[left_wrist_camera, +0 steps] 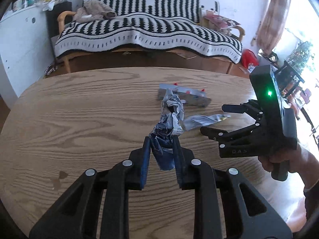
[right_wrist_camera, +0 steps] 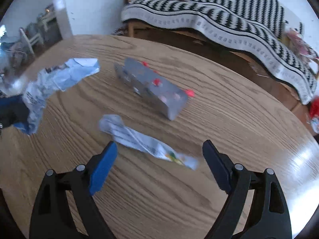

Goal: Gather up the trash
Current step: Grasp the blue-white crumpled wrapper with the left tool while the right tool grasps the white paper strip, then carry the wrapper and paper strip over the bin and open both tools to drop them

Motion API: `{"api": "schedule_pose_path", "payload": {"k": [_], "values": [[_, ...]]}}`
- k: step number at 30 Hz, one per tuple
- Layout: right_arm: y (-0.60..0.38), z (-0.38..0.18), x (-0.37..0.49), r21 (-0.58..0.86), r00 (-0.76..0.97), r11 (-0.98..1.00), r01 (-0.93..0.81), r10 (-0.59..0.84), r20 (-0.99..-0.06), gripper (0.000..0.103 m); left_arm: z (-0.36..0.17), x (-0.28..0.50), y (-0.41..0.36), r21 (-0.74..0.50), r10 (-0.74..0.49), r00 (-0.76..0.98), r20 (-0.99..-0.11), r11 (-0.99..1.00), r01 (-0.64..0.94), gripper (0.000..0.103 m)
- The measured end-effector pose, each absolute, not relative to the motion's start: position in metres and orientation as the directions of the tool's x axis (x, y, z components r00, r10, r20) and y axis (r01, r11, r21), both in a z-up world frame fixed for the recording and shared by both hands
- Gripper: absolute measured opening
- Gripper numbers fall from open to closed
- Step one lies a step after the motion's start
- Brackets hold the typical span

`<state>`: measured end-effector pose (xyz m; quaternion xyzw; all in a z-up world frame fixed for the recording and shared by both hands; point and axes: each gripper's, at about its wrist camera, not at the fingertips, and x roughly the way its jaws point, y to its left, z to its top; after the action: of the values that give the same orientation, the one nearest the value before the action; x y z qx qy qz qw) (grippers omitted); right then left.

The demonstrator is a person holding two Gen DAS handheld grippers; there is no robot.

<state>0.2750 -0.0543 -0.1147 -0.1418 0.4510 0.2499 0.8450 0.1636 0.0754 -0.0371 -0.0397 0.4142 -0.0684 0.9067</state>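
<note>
My left gripper (left_wrist_camera: 161,141) is shut on a crumpled blue-and-white wrapper (left_wrist_camera: 169,119), which stands up from between its blue pads above the wooden table (left_wrist_camera: 79,109). The right wrist view shows that same wrapper (right_wrist_camera: 49,83) hanging at the left. A twisted pale wrapper (right_wrist_camera: 143,141) lies flat on the table, between and just beyond the fingertips of my right gripper (right_wrist_camera: 159,145), which is open and not touching it. From the left wrist view, the right gripper (left_wrist_camera: 214,118) sits at the twisted wrapper's (left_wrist_camera: 201,120) right end. Farther back lies a silver pack with red bits (right_wrist_camera: 157,89).
The round table's far edge (right_wrist_camera: 219,67) drops to the floor before a sofa under a black-and-white blanket (left_wrist_camera: 147,29). A white cabinet (left_wrist_camera: 22,45) stands at the left. A person's hand (left_wrist_camera: 283,159) grips the right tool's handle. A small stain (left_wrist_camera: 59,177) marks the near tabletop.
</note>
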Motion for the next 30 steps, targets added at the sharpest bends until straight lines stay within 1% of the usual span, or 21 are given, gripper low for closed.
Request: {"api": "schedule_pose_path", "payload": {"k": [1, 3, 4, 5, 6, 11, 15, 20, 27, 30], "values": [[-0.052, -0.114, 0.276, -0.006, 0.464, 0.831, -0.556, 0.304, -0.832, 0.074, -0.037, 0.165, 0.078, -0.129, -0.151, 0.648, -0.747, 0.988, 0.081, 0.022], [-0.047, -0.112, 0.275, -0.005, 0.461, 0.823, -0.568, 0.313, -0.83, 0.044, -0.038, 0.166, 0.083, -0.132, -0.142, 0.645, -0.751, 0.989, 0.064, 0.022], [-0.044, -0.111, 0.273, -0.003, 0.455, 0.821, -0.572, 0.314, -0.834, 0.038, -0.039, 0.165, 0.084, -0.132, -0.139, 0.643, -0.753, 0.989, 0.059, 0.022], [-0.042, -0.111, 0.27, 0.0, 0.45, 0.817, -0.577, 0.318, -0.835, 0.021, -0.04, 0.165, 0.085, -0.126, -0.133, 0.641, -0.756, 0.99, 0.056, 0.022], [-0.041, -0.11, 0.265, 0.001, 0.447, 0.816, -0.578, 0.317, -0.836, 0.017, -0.04, 0.165, 0.086, -0.12, -0.126, 0.64, -0.758, 0.991, 0.054, 0.022], [-0.044, -0.107, 0.238, 0.03, 0.454, 0.833, -0.552, 0.331, -0.828, 0.015, -0.038, 0.161, 0.084, -0.108, -0.117, 0.639, -0.76, 0.993, 0.053, 0.022], [-0.059, -0.092, 0.21, 0.075, 0.487, 0.869, -0.489, 0.343, -0.803, 0.015, -0.03, 0.152, 0.075, -0.098, -0.119, 0.651, -0.75, 0.993, 0.068, 0.022], [-0.083, -0.07, 0.157, 0.085, 0.531, 0.898, -0.433, 0.33, -0.781, 0.015, -0.021, 0.135, 0.059, -0.103, -0.134, 0.654, -0.745, 0.991, 0.086, 0.022], [-0.15, -0.045, 0.094, 0.164, 0.595, 0.953, -0.254, 0.288, -0.75, 0.015, -0.012, 0.11, 0.026, -0.107, -0.165, 0.658, -0.735, 0.986, 0.128, 0.022], [-0.182, -0.035, 0.074, 0.167, 0.62, 0.969, -0.182, 0.245, -0.745, 0.015, -0.01, 0.1, 0.0, -0.107, -0.19, 0.649, -0.736, 0.98, 0.166, 0.022]]}}
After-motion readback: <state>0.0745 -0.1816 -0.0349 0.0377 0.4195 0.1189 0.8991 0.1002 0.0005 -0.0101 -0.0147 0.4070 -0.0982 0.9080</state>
